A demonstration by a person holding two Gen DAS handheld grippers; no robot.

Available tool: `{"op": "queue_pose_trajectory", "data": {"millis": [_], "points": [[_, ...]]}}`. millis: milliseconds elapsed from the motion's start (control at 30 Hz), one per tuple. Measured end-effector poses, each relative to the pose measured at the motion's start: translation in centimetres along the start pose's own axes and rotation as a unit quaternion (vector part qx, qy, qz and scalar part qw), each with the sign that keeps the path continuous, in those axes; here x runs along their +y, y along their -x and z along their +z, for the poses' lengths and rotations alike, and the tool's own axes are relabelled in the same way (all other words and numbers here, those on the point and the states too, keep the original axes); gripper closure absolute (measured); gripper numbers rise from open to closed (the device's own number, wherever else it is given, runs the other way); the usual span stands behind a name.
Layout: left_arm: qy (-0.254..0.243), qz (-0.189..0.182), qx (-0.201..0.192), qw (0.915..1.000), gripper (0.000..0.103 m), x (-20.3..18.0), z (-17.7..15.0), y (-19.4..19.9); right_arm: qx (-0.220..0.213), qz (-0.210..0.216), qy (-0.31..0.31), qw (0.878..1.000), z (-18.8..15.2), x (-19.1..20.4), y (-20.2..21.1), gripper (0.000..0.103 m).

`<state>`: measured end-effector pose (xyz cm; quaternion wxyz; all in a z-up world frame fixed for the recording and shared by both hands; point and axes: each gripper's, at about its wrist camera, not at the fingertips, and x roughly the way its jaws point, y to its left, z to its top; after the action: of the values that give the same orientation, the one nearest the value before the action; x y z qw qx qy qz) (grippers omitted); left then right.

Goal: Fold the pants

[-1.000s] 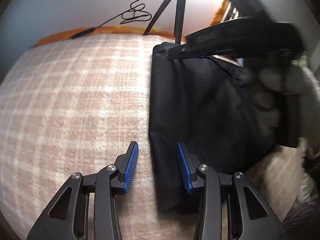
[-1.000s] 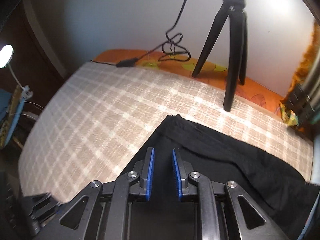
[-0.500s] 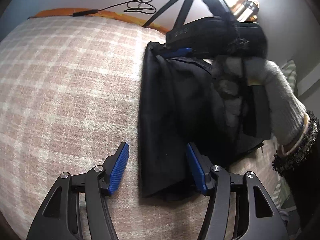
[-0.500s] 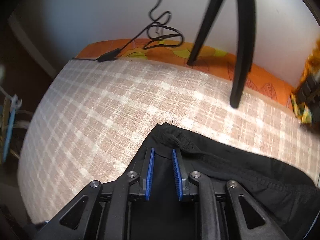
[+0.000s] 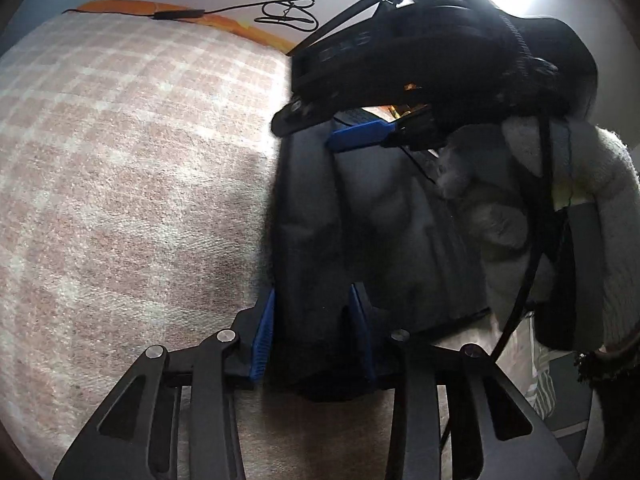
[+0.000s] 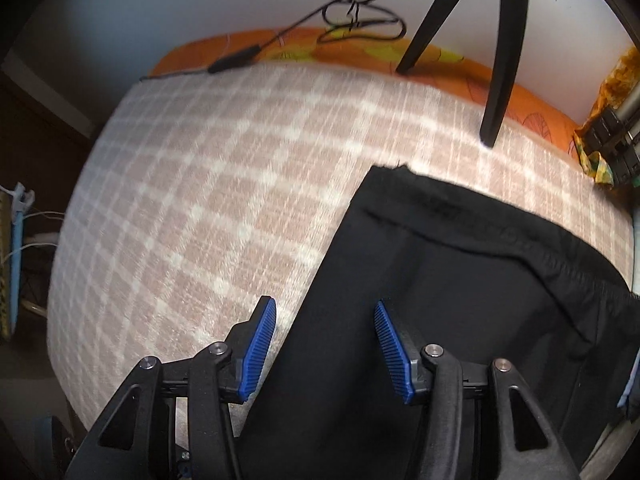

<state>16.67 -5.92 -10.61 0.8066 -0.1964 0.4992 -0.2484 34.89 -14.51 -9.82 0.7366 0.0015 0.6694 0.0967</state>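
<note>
1. Pants, black, lie folded on a checked pink-and-white blanket. The waistband edge lies ahead of the right gripper's tips, and the folded side edge runs back between its jaws.
2. Left gripper: jaws have just been closing. The near corner of the pants, several layers thick, fills the gap between the blue pads. Judged clenched on the cloth, as the fabric bunches against both pads.
3. Right gripper: jaws have just been opening. They stand apart and released, one pad over the blanket, the other over the black cloth, with the folded edge passing between them ungripped.
4. In the left wrist view the right gripper shows at the far end of the pants, beyond the left gripper's tips, held by a hand in a pale knit sleeve.
5. Step in hand, judged: taking hold of the two ends of the folded side edge for the next fold. The near end is taken, the far end is not yet.
6. Next move calls for the right jaws to settle lower around the edge and close on all layers. Both grippers should then lift together, so the layers do not slip apart.
7. Beyond the pants: tripod legs and a black cable, well apart from the work.
</note>
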Motion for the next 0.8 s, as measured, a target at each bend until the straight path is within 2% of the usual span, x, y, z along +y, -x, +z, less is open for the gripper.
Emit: {"op": "queue_pose_trajectory", "data": {"millis": [233, 300, 367, 400, 467, 533, 567, 600, 733, 800], "points": [[-0.013, -0.024, -0.014, 0.9995, 0.07, -1.9, -0.2, 0.3, 0.016, -0.053, 0.044, 0.998, -0.3, 2.4, -1.7, 0.046], [-0.023, -0.02, -0.015, 0.9994, 0.07, -2.4, -0.3, 0.3, 0.015, -0.069, 0.057, 0.996, 0.0, 3.2, -2.1, 0.052], [-0.03, -0.014, -0.016, 0.9993, 0.07, -2.9, -0.5, 0.3, 0.011, -0.079, 0.069, 0.994, 0.1, 3.6, -2.1, 0.073], [-0.034, -0.009, -0.016, 0.9993, 0.07, -3.0, -0.5, 0.3, 0.009, -0.082, 0.072, 0.994, -0.1, 3.6, -2.0, 0.077], [-0.042, 0.006, -0.015, 0.999, 0.068, -3.5, -0.6, 0.3, 0.007, -0.075, 0.068, 0.995, -0.3, 3.5, -1.7, 0.087], [-0.044, 0.028, -0.018, 0.9985, 0.055, -3.8, -0.7, 0.2, 0.001, -0.056, 0.056, 0.997, -0.4, 2.9, -1.3, 0.092], [-0.043, 0.037, -0.02, 0.9982, 0.043, -3.9, -0.8, 0.1, -0.003, -0.048, 0.051, 0.998, -0.5, 2.6, -1.1, 0.095], [-0.038, 0.047, -0.022, 0.9979, 0.039, -3.8, -0.8, -0.1, -0.007, -0.039, 0.044, 0.998, -0.5, 2.3, -0.9, 0.096], [-0.007, 0.034, -0.007, 0.9994, 0.039, -2.7, -0.4, -1.2, -0.028, 0.0, 0.011, 1.0, -1.2, -0.5, 0.9, 0.099], [-0.011, 0.029, -0.013, 0.9994, 0.04, -3.1, -0.4, -1.4, -0.041, 0.016, 0.001, 0.999, -1.4, -1.5, 1.9, 0.1]]}}
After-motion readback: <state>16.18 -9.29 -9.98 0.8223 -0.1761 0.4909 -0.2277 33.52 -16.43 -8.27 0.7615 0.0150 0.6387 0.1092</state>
